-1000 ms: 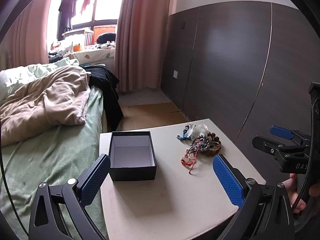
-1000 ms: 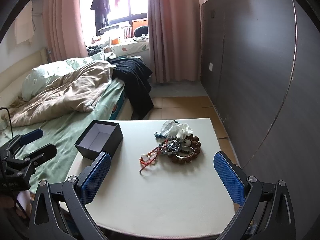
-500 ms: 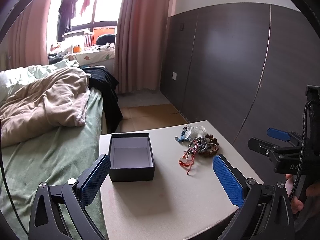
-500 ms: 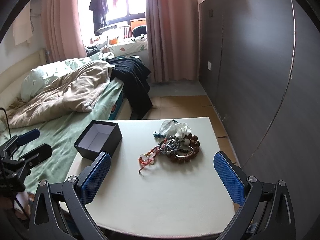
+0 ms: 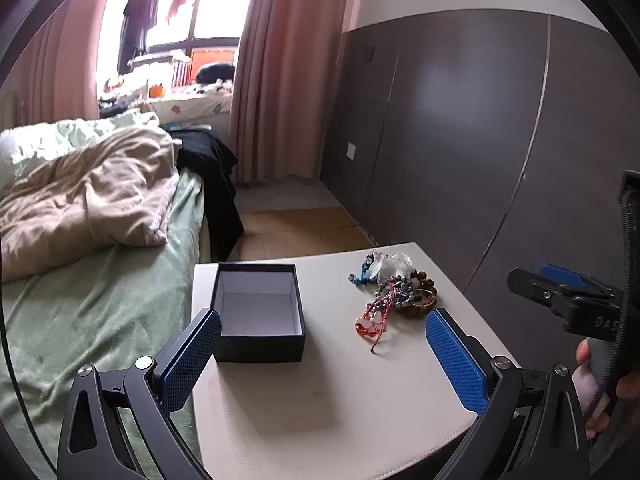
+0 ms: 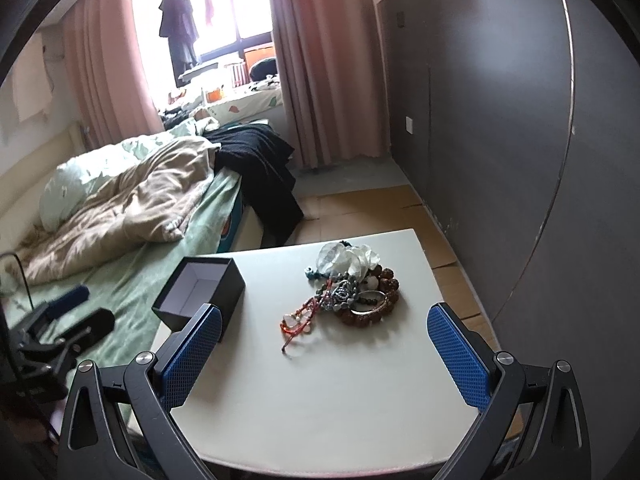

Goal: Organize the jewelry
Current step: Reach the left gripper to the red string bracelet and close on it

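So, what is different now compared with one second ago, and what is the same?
Little has changed. In the left wrist view, the right gripper sits slightly lower and nearer the frame's right edge. Both cameras shifted only a little. Nothing was grasped or released: the left gripper and the right one stay open and empty. The jewelry pile and the open black box lie where they were on the table.

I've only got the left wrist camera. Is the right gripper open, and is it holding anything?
Observer: The right gripper is open and empty, with its fingers spread wide, short of the jewelry pile.
Operator: What's on top of the pile?
Observer: A silver bangle lies on the brown bead bracelet.
Operator: Where's my left gripper?
Observer: The left gripper is above the bed, left of the table and the box.
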`<action>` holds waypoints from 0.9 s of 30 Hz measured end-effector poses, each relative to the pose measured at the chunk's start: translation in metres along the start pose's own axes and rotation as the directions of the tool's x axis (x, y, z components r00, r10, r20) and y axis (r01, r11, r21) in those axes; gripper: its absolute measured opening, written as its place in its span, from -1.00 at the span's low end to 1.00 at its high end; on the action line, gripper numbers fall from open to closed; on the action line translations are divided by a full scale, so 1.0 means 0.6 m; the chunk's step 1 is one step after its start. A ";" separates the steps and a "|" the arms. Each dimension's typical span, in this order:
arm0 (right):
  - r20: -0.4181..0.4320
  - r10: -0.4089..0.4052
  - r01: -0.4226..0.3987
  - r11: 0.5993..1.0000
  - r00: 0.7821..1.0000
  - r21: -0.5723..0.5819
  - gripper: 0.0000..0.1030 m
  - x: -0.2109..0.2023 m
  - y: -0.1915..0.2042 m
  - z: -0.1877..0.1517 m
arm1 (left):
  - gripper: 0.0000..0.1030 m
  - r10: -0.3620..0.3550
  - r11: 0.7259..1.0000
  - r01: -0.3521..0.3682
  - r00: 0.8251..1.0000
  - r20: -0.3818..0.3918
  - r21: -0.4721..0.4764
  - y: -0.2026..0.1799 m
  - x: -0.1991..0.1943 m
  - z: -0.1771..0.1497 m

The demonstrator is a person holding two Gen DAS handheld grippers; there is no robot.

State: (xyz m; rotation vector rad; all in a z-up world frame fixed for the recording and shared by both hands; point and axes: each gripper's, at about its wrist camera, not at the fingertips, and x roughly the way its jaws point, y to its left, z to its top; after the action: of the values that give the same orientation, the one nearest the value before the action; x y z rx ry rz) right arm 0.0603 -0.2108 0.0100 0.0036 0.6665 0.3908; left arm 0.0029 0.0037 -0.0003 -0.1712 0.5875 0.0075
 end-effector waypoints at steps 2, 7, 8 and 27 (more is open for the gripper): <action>0.009 0.000 0.000 1.000 1.000 0.026 1.00 0.002 -0.006 0.002 | 0.98 -0.021 1.000 0.021 1.000 0.008 -0.022 0.002 0.007 0.003; -0.008 0.011 -0.010 0.992 1.000 0.124 1.00 0.024 -0.034 0.010 | 0.92 -0.054 0.997 0.054 0.998 0.014 -0.050 -0.001 0.028 0.012; -0.012 0.014 -0.012 0.989 1.000 0.150 1.00 0.031 -0.042 0.012 | 0.89 -0.061 0.997 0.061 0.998 0.009 -0.053 -0.003 0.034 0.013; -0.191 0.105 0.005 0.865 0.976 0.501 0.58 0.160 -0.169 -0.003 | 0.10 -0.098 0.994 0.103 0.978 -0.182 0.019 -0.071 0.194 -0.009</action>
State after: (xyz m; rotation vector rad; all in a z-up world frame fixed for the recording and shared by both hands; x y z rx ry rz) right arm 0.1640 -0.2711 -0.0622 0.4823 0.9684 0.2599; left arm 0.0991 -0.0442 -0.0625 -0.1749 0.7591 -0.1156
